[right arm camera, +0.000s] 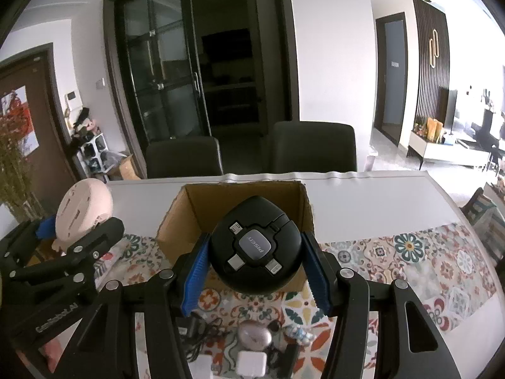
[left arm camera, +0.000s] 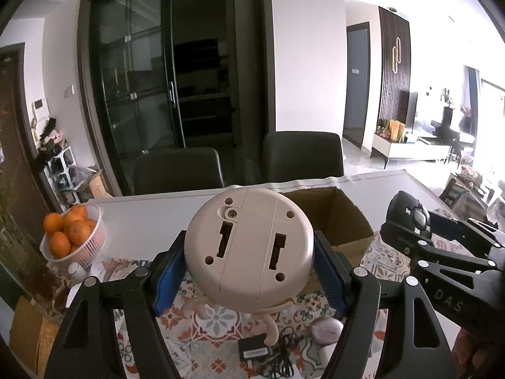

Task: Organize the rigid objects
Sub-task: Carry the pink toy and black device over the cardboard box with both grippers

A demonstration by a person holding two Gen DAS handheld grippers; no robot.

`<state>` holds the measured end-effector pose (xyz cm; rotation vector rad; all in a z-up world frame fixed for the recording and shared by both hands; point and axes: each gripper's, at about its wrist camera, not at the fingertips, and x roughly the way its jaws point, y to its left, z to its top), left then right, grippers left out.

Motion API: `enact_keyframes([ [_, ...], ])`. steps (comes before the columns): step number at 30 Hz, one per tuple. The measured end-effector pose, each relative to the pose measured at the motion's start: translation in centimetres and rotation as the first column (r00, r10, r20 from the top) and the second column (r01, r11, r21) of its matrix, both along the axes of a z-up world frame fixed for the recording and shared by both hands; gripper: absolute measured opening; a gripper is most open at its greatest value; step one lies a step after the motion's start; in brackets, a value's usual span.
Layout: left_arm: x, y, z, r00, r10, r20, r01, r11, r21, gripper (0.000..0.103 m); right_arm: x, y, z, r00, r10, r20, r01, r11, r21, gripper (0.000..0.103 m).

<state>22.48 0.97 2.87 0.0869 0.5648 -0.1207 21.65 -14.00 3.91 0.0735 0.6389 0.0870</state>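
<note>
My left gripper [left arm camera: 249,265] is shut on a round pink gadget [left arm camera: 249,246] with small limbs, held above the patterned mat, its flat underside facing the camera. It also shows in the right wrist view [right arm camera: 83,211], at the left. My right gripper [right arm camera: 255,268] is shut on a round black Pisen cable hub [right arm camera: 255,246], held just in front of and above the open cardboard box [right arm camera: 240,202]. The hub also shows in the left wrist view [left arm camera: 410,214], to the right of the box [left arm camera: 341,221].
A white basket of oranges [left arm camera: 74,237] stands at the table's left. On the mat [right arm camera: 410,259] below lie a black adapter with cable [left arm camera: 255,350], a grey oval object [right arm camera: 254,336] and white chargers [right arm camera: 251,364]. Two dark chairs [right arm camera: 312,148] stand behind the table.
</note>
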Motion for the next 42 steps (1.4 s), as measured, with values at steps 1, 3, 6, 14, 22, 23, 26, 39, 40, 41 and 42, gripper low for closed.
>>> enact_keyframes([
  [1, 0.3, 0.0, 0.0, 1.0, 0.004, -0.003, -0.004, 1.0, 0.002, 0.074, 0.5, -0.1, 0.0, 1.0, 0.0, -0.007, 0.0, 1.0, 0.002, 0.057],
  [3, 1.1, 0.0, 0.1, 1.0, 0.001, -0.014, -0.001, 1.0, -0.004, 0.074, 1.4, -0.2, 0.0, 1.0, 0.002, -0.019, -0.002, 1.0, 0.01, 0.057],
  [6, 2.6, -0.3, 0.0, 0.999, -0.01, -0.039, 0.01, 1.0, -0.01, 0.074, 2.7, -0.4, -0.1, 0.999, 0.005, -0.033, -0.004, 1.0, 0.013, 0.057],
  [14, 5.9, -0.7, -0.4, 0.996, -0.013, -0.085, 0.013, 1.0, -0.003, 0.074, 6.6, -0.4, -0.5, 0.996, 0.019, -0.089, -0.019, 1.0, 0.002, 0.057],
  [22, 9.8, -1.3, -1.8, 0.988, -0.009, -0.155, 0.012, 1.0, 0.017, 0.074, 10.7, -0.3, -1.5, 0.987, 0.044, -0.156, -0.048, 0.999, -0.026, 0.057],
  [23, 10.1, -1.4, -2.0, 0.987, -0.003, -0.163, 0.007, 1.0, 0.025, 0.074, 11.2, -0.3, -1.8, 0.985, 0.046, -0.169, -0.052, 0.998, -0.029, 0.057],
  [26, 11.0, -1.6, -2.6, 0.98, -0.007, -0.197, 0.013, 1.0, 0.028, 0.074, 12.2, -0.3, -2.4, 0.979, 0.053, -0.196, -0.061, 0.998, -0.034, 0.057],
  [39, 15.2, -3.0, -6.5, 0.927, -0.045, -0.373, 0.072, 0.996, 0.058, 0.074, 16.3, -1.3, -6.5, 0.933, 0.065, -0.353, -0.084, 0.996, -0.037, 0.057],
  [40, 15.5, -3.2, -6.9, 0.92, -0.044, -0.39, 0.073, 0.996, 0.06, 0.074, 16.5, -1.3, -6.7, 0.93, 0.069, -0.362, -0.089, 0.995, -0.04, 0.057],
  [41, 15.6, -3.2, -7.2, 0.915, -0.041, -0.401, 0.072, 0.996, 0.061, 0.074, 16.7, -1.3, -7.1, 0.925, 0.072, -0.373, -0.094, 0.995, -0.041, 0.057],
  [42, 15.7, -3.2, -7.5, 0.91, -0.039, -0.412, 0.07, 0.996, 0.058, 0.074, 16.8, -1.3, -7.3, 0.922, 0.073, -0.38, -0.096, 0.994, -0.042, 0.057],
])
